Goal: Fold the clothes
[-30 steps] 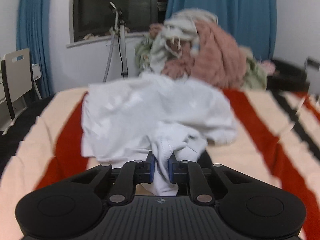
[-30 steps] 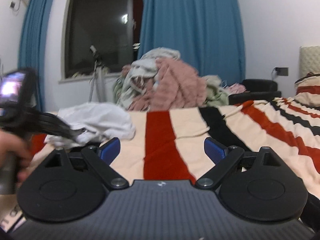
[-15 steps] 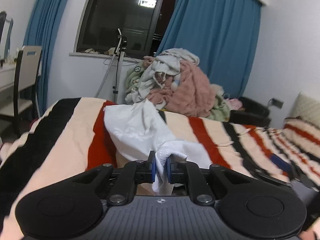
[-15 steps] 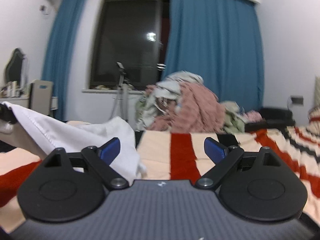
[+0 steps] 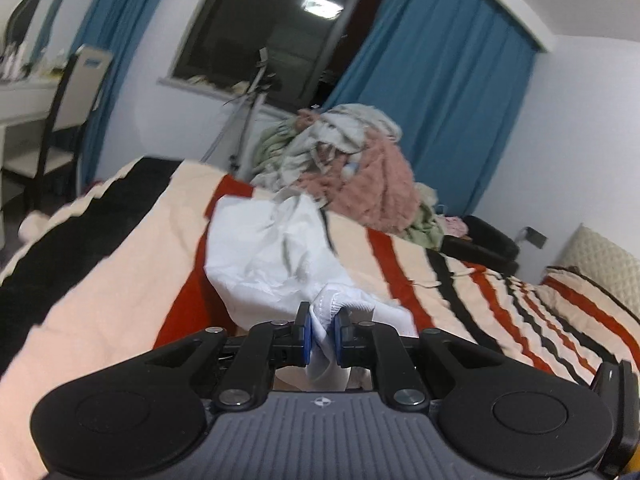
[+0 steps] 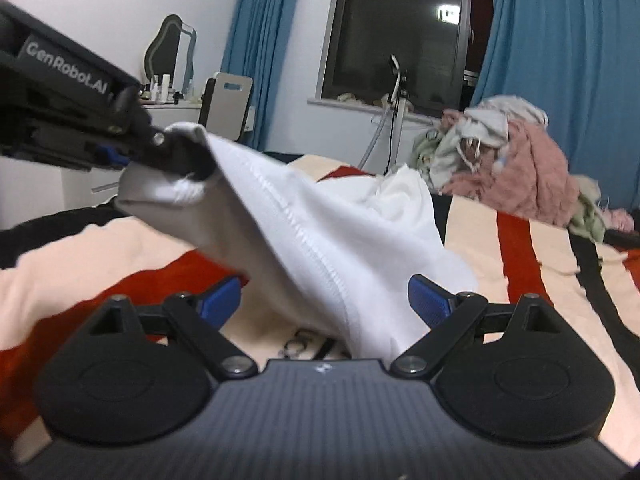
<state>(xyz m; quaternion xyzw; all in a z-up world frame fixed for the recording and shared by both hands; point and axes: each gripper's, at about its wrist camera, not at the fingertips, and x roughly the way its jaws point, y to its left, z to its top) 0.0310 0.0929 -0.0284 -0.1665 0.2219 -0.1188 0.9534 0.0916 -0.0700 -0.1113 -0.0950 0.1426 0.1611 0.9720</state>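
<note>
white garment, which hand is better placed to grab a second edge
Right. The right gripper is open with the white garment draped between its jaws, while the left gripper is already shut on a corner.

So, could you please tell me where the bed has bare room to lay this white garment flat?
The striped blanket is bare to the right of the white garment, toward the pillow, and on its left across the black band. The far end is crowded by the clothes pile.
</note>
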